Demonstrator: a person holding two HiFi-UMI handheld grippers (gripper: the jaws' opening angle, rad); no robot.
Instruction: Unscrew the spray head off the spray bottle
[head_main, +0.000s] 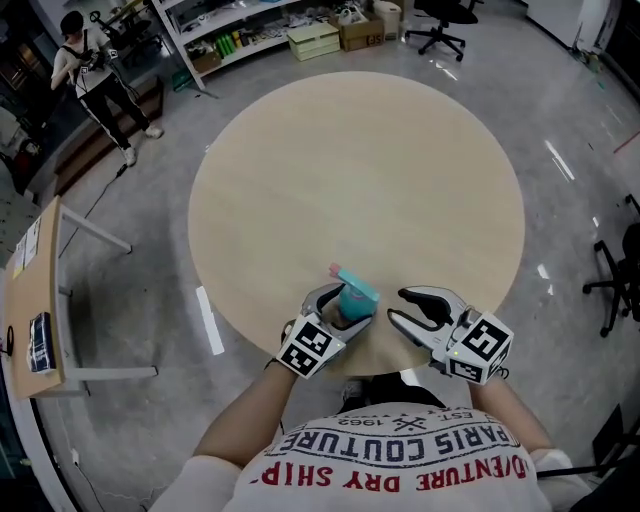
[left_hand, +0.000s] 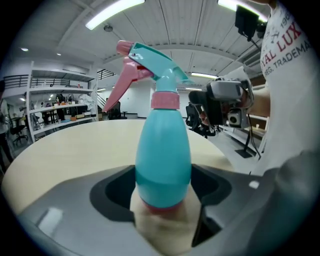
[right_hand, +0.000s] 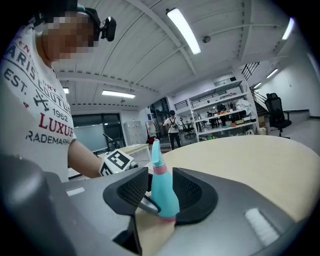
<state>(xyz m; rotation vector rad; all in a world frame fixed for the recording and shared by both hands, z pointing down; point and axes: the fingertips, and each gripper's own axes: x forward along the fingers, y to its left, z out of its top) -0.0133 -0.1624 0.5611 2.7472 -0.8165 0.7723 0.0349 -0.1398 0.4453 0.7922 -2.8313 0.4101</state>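
Note:
A teal spray bottle (head_main: 352, 300) stands upright near the front edge of the round table (head_main: 350, 160). Its teal spray head (left_hand: 150, 60) with a pink trigger sits on a pink collar (left_hand: 165, 100). My left gripper (head_main: 342, 310) stands open around the bottle's lower body (left_hand: 164, 150), one jaw on each side. My right gripper (head_main: 398, 306) is open and holds nothing, a short way right of the bottle. In the right gripper view the bottle (right_hand: 162, 192) shows beyond the gap of the right gripper (right_hand: 161, 197). The right gripper (left_hand: 222, 100) also shows behind the bottle in the left gripper view.
The bottle is the only thing on the table. A small desk (head_main: 35, 300) stands at the left. A person (head_main: 95, 70) stands at the far left by shelves (head_main: 250, 30). Office chairs stand at the back (head_main: 440, 25) and the right (head_main: 615, 280).

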